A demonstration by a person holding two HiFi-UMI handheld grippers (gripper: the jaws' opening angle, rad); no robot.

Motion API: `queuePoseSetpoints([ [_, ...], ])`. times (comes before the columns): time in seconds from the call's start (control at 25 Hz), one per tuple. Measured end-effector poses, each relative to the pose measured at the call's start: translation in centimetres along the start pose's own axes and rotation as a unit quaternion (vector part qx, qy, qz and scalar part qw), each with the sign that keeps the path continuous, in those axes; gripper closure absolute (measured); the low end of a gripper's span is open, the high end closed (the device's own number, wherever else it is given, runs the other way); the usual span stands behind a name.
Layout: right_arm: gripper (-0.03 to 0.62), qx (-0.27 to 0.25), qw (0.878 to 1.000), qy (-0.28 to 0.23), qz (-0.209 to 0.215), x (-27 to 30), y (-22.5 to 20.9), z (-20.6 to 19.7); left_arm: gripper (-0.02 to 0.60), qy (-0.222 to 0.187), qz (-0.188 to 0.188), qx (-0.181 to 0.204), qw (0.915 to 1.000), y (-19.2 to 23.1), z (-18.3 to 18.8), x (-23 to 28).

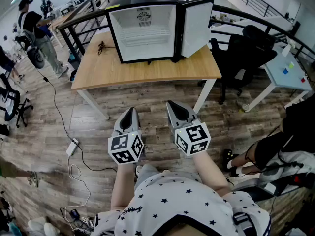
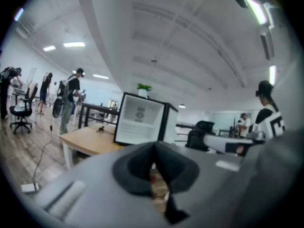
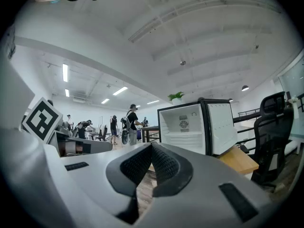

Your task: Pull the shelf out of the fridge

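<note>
A small black fridge [image 1: 147, 26] stands on a wooden table [image 1: 147, 68] with its door [image 1: 197, 26] swung open to the right. Its white inside holds a white shelf [image 1: 142, 33] about halfway up. The fridge also shows in the left gripper view [image 2: 140, 120] and the right gripper view [image 3: 192, 127]. My left gripper [image 1: 130, 110] and right gripper [image 1: 171, 104] hang side by side over the wood floor, well short of the table, pointing at the fridge. Both are shut with nothing between their jaws [image 2: 153, 149] [image 3: 151, 147].
A black office chair [image 1: 243, 50] stands right of the table, with a white desk [image 1: 288, 75] beyond it. A power strip and cable [image 1: 72, 146] lie on the floor at left. People stand far left [image 1: 37, 28]; another person sits at right [image 1: 290, 136]. Black railings run behind the table.
</note>
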State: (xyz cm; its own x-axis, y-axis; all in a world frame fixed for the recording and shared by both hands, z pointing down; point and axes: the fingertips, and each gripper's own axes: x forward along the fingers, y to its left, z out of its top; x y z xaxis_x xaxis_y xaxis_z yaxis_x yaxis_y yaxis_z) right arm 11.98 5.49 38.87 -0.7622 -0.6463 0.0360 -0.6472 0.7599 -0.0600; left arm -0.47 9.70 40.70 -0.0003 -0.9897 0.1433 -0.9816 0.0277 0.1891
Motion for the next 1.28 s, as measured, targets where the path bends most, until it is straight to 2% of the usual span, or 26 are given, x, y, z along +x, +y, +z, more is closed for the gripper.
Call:
queuePoseSetpoints([
  [0.6,0.574,0.002,1.000,0.016,-0.017,-1.8,-0.7,-1.1,0.574,0.007,0.014,-0.001,0.9999,0.2,-0.7,-1.8],
  [0.88,0.572,0.019,1.000,0.007,-0.024,-2.5,-0.8,-1.2,0.574,0.013,0.020,0.000,0.9997,0.5,-1.5,-2.3],
  [1.28,0.572,0.029,0.999,0.016,-0.014,0.0,-1.5,-1.6,0.574,0.015,0.019,0.000,0.9997,1.3,-0.9,0.7],
])
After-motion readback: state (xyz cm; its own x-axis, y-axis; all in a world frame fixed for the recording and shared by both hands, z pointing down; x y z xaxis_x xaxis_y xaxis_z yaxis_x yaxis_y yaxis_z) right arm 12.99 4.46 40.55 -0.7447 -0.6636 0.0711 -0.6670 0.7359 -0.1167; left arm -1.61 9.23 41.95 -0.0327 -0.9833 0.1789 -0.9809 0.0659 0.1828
